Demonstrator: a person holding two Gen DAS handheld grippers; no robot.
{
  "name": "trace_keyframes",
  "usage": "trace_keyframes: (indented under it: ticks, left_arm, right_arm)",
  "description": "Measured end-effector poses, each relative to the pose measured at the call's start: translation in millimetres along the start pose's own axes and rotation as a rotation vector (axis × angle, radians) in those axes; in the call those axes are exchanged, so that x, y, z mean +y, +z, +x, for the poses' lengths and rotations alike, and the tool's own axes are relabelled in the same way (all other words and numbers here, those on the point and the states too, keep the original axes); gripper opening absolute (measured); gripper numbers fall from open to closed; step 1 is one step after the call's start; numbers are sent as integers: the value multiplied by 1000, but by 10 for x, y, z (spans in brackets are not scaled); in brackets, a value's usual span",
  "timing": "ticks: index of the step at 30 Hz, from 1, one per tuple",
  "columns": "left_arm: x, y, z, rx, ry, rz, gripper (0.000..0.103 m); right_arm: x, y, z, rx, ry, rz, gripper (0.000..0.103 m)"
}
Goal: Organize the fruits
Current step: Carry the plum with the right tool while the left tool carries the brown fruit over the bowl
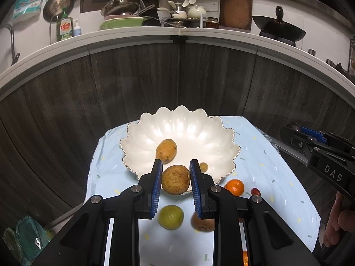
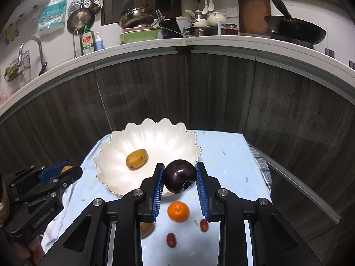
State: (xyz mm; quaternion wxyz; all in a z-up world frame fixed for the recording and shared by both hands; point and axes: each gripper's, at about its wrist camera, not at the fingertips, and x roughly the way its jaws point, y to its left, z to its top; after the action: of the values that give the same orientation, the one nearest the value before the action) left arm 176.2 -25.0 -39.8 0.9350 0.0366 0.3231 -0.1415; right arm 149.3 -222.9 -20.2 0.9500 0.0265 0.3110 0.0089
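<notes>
A white scalloped bowl (image 1: 199, 130) stands on a light blue cloth and also shows in the right wrist view (image 2: 168, 139). A yellow mango (image 1: 166, 151) lies in it (image 2: 136, 159), with a small yellowish fruit (image 1: 203, 167) beside it. My left gripper (image 1: 175, 178) is shut on a round tan fruit (image 1: 175, 179) above the bowl's near rim. My right gripper (image 2: 180, 178) is shut on a dark purple plum (image 2: 179, 176) near the bowl's right rim. A green lime (image 1: 170, 217), a brown kiwi (image 1: 203, 222), an orange (image 2: 178, 211) and two red grapes (image 2: 171, 240) lie on the cloth.
The cloth-covered table (image 1: 277, 177) stands against dark wood cabinet fronts (image 1: 133, 84). A white counter above holds pots, dishes and a wok (image 2: 295, 31). A checked towel (image 2: 264, 168) hangs at the table's right edge.
</notes>
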Motion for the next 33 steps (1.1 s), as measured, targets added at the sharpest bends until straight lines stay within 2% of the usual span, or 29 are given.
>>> trace_keyframes:
  ticks: [14,33]
  left_arm:
    - [291,237,308,34,1,-8,25]
    - [518,372,813,82,26,-11,25]
  right_arm:
    - [206,192,332,14,24,-27,30]
    - [329,329,852,78,26,-44,30]
